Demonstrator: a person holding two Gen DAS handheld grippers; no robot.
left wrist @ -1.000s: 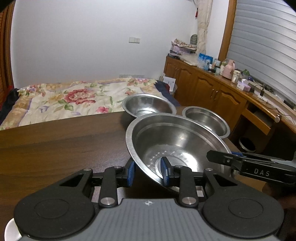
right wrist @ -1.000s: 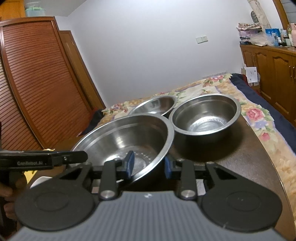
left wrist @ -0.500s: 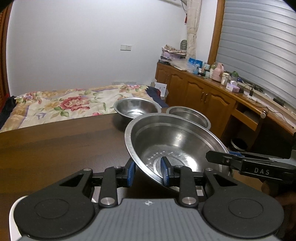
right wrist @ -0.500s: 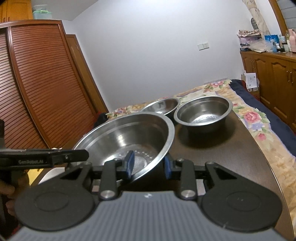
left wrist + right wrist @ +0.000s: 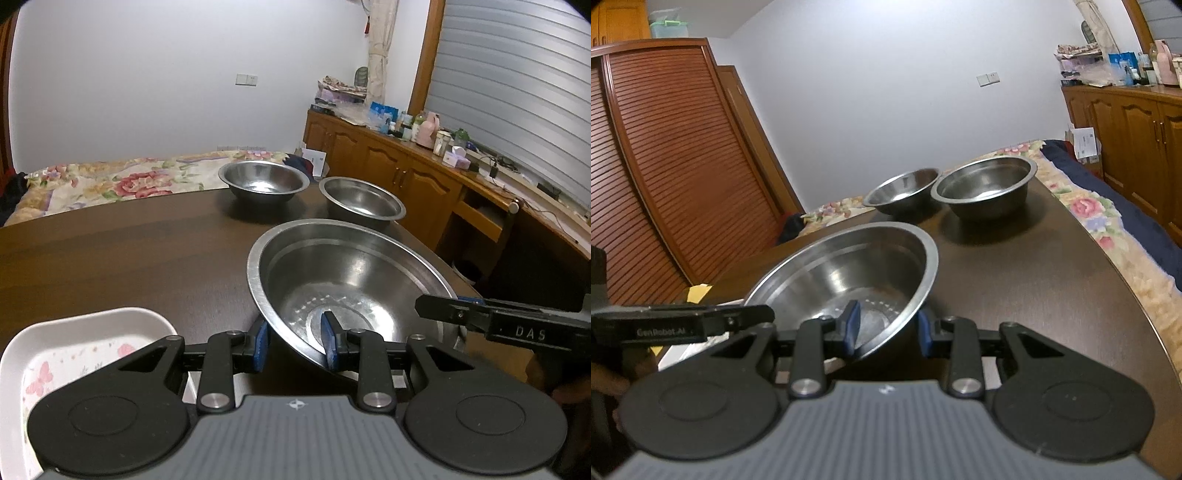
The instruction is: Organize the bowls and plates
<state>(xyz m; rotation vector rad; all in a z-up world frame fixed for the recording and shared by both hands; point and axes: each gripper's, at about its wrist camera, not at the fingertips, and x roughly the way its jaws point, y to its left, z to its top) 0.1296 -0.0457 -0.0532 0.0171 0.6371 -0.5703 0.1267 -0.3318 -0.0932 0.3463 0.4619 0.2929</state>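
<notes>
I hold the large stainless-steel basin [image 5: 351,284] above the dark wooden table [image 5: 110,258], left gripper [image 5: 295,343] and right gripper [image 5: 888,328] clamped on opposite rims; two smaller steel bowls [image 5: 264,181] and white floral plate [image 5: 74,354] remain unstacked.

The white floral plate [image 5: 85,354] at seven o'clock in the left wrist view runs off the frame's edge and under the gripper body — its full outline cannot be told. The large steel bowl [image 5: 347,280] hides its near rim behind the blue fingertips [image 5: 260,345]. Bottles on the sideboard [image 5: 424,127] at two o'clock are too small to read.
</notes>
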